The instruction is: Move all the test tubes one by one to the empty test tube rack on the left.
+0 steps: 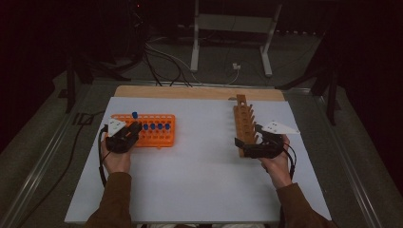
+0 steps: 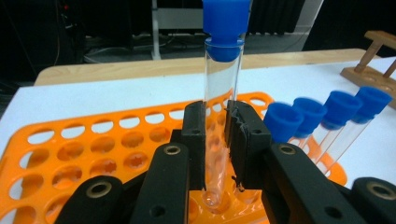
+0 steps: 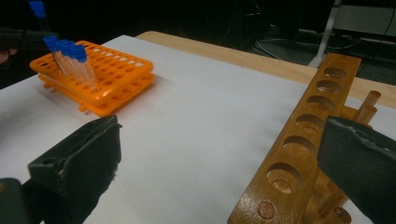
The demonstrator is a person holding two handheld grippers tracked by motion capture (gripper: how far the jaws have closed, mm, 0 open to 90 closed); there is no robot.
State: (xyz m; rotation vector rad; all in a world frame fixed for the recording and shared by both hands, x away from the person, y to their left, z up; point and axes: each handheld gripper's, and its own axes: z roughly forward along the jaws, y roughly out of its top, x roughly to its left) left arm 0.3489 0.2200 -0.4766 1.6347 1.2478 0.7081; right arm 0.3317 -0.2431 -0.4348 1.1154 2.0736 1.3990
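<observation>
One light, slick, breakable tube (image 2: 219, 116) stands pinched mid-barrel by the left gripper (image 2: 217, 140) over the near-left rack (image 2: 70, 154); grip gently below the cap.

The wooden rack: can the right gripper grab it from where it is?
Probably yes. The right gripper is open, with the near end of the wooden rack just inside one jaw. Only bare table lies between the jaws, and nothing blocks them.

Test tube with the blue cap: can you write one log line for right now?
left claw: shut on test tube | tube bottom: in orange rack | right claw: open beside wooden rack
</observation>
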